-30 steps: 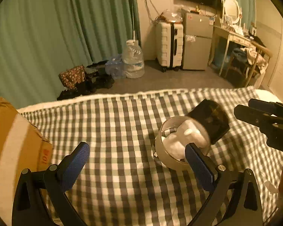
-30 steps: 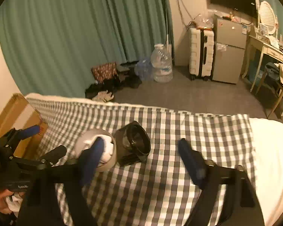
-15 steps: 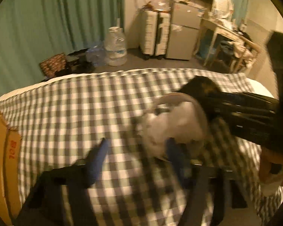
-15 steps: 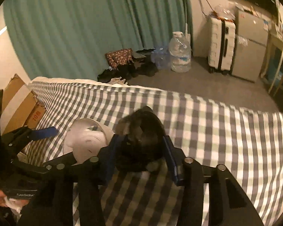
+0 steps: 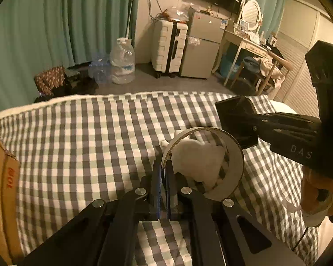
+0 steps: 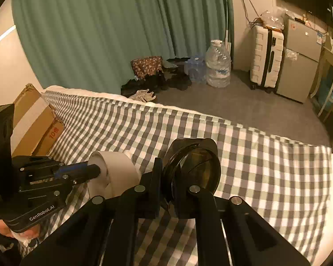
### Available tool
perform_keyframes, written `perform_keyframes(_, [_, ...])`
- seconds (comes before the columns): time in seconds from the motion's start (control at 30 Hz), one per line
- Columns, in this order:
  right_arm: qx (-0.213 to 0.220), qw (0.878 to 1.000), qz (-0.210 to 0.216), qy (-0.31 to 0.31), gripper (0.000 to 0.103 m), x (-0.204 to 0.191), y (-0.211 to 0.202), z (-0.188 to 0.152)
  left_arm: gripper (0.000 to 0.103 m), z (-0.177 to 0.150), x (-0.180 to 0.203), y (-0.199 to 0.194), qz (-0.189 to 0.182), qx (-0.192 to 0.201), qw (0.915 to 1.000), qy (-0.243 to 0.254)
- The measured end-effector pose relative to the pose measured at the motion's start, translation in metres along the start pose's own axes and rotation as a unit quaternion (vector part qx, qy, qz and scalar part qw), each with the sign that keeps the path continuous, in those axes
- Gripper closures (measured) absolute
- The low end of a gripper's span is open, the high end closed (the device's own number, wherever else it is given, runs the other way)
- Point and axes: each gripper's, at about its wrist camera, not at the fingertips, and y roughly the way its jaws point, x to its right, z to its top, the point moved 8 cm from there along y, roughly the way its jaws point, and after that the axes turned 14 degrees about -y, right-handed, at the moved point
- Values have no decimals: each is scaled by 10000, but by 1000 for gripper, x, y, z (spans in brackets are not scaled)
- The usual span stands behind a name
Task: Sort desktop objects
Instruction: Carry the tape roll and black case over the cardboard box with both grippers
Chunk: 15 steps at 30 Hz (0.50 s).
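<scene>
Bed (image 5: pixel 82 137), checked cover; landmark for all entries.

Containers:
- Tape roll (image 5: pixel 230 153), one, white ring, on the bed near its middle. Inside the ring: crumpled white wad (image 5: pixel 199 161), one.
- Dark case (image 6: pixel 195 166), one, round glassy face, just beside the roll on its right; in the left view it shows as a black block (image 5: pixel 235 119) behind the ring.
- Cardboard box (image 6: pixel 33 122), one, at the bed's left edge; contents not visible.

Grippers:
- Left hand-held gripper (image 5: pixel 163 190): clenched on the roll's wall, one finger outside, one inside the ring.
- Right hand-held gripper (image 6: pixel 165 190): clenched on the rim of the dark case.

Beyond the bed's far edge, on the floor:
- Water jug (image 6: pixel 217 66), one large; smaller bottles beside it, count unclear.
- Patterned bag (image 6: pixel 146 65), one, among dark shoes.
- Suitcase (image 5: pixel 168 46), one, white.
- Mini fridge (image 5: pixel 202 51), one, just beside the suitcase.
- Desk (image 5: pixel 244 44) with round mirror (image 5: pixel 252 15), one each.
- Green curtain (image 6: pixel 100 28) behind.
</scene>
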Motion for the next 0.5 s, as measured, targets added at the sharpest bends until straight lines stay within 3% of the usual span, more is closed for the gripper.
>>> perform_keyframes(0.23, [207,9994,-267,-3,95,-6,-35,12,101,18,4,-36,74,322,9994,73])
perform_keyframes(0.5, [552,9971,-518,7,95,-23,-87,31,101,37,12,-104,177,907,9954,244])
